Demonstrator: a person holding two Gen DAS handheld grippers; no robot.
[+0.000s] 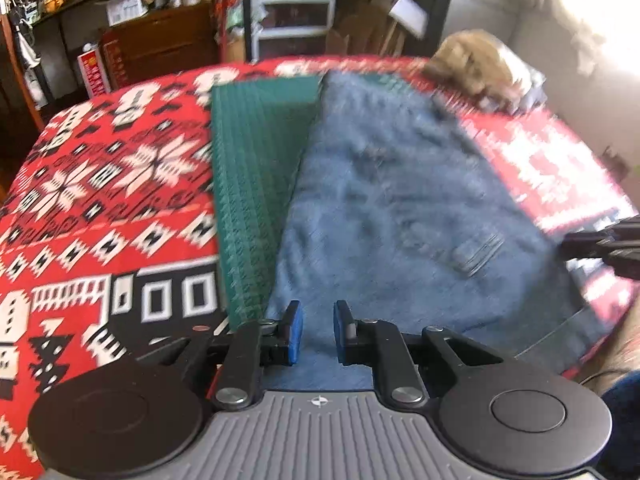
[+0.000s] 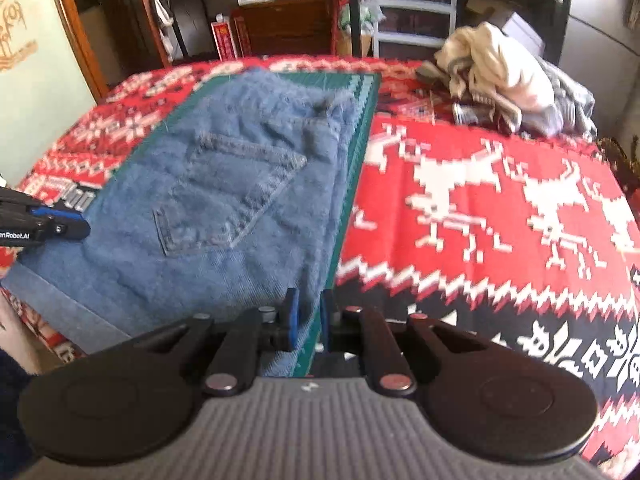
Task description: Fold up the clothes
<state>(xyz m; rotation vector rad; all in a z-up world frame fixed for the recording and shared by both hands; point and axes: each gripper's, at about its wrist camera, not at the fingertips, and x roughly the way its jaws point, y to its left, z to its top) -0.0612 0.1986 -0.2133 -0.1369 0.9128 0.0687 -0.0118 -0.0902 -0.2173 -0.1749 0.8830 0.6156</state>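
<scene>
Jeans: We see blue jeans (image 2: pixel 224 208) lying flat on a green mat (image 1: pixel 248 184). A back pocket (image 2: pixel 236 192) faces up. The waist end is near us, at the table's front edge.
Mat: It sits under the jeans, on top of a red blanket (image 2: pixel 480 216). We see a wide strip of it on the left of the jeans and a thin strip on the right.
Blanket: It is red with white and black shapes, and it covers the whole table.
Left gripper (image 1: pixel 317 332): We hold it low over the near left part of the jeans. Its blue pads (image 1: pixel 295 332) stand apart with a gap between them. Nothing is held.
Right gripper (image 2: pixel 309 320): We hold it at the near right edge of the jeans, over the mat's thin strip. Its jaws are a little apart, with a narrow gap. We cannot tell if cloth is caught between them.
Pile of clothes (image 2: pixel 508 84): It sits at the far right corner of the table, well apart from the jeans.
Behind the table: We see dark shelves (image 2: pixel 416 12) with boxes and drawers.
</scene>
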